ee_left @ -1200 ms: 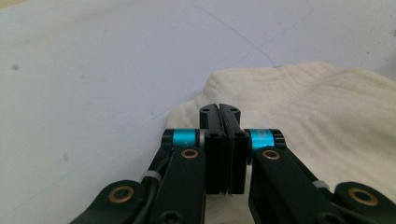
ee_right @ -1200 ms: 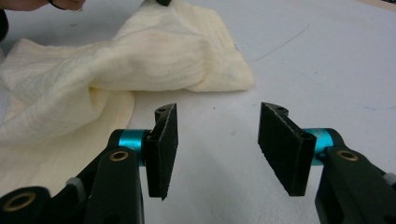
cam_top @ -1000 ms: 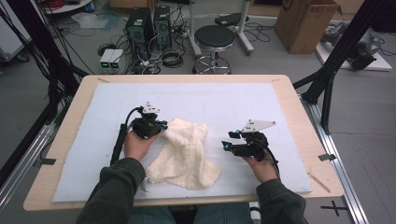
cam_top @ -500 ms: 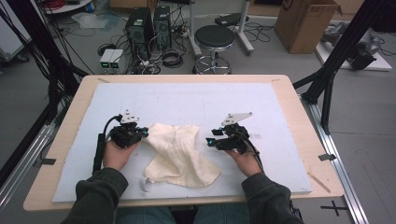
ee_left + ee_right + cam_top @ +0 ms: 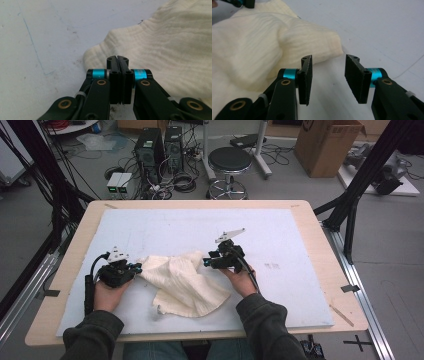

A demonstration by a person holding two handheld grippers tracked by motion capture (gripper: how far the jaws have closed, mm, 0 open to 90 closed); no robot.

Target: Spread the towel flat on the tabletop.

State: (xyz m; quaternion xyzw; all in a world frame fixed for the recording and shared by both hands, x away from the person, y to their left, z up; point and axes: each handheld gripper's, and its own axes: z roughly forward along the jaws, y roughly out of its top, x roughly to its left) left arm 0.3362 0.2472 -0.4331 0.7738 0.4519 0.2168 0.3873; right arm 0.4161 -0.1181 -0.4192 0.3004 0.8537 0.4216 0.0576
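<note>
Right claw (image 5: 328,75) jaws apart, just before a cream cloth (image 5: 262,50) corner on white board (image 5: 374,30)

Cloth (image 5: 182,282) lies on the table (image 5: 300,220), apparently between left gripper (image 5: 134,268) and right gripper (image 5: 206,262).

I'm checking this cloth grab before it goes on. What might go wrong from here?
The left gripper is shut at the cloth edge with no fabric visibly pinched, so it may hold nothing. The right gripper is open beside a corner fold; closing there may miss it or catch only a thin layer.
</note>
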